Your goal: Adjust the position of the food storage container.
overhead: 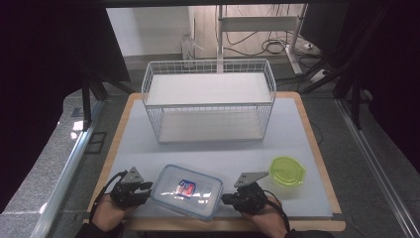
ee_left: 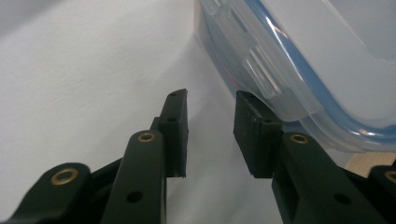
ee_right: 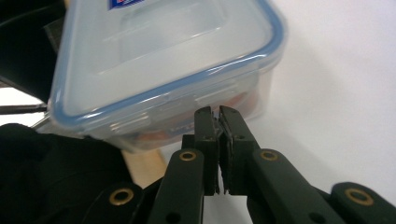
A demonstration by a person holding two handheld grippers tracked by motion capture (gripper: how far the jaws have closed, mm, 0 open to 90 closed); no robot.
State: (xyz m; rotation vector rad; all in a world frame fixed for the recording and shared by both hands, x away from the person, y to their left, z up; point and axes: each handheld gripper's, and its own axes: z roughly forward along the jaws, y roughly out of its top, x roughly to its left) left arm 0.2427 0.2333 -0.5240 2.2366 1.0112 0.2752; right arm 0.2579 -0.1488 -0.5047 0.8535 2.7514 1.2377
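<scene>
While left gripper [ee_left: 210, 135] gapes, right gripper [ee_right: 219, 116] pinches container [overhead: 187, 191] latch.

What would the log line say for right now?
left gripper: open, beside lunch box | right gripper: shut at box side | green bowl: untouched

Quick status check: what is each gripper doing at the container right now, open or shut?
Left gripper: open, holding nothing, one jaw against the container edge.
Right gripper: shut, apparently on the container's side latch.

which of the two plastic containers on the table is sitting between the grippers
The clear rectangular box with the blue-edged lid, between the left gripper and right gripper. The round green container sits apart, farther right.
</scene>
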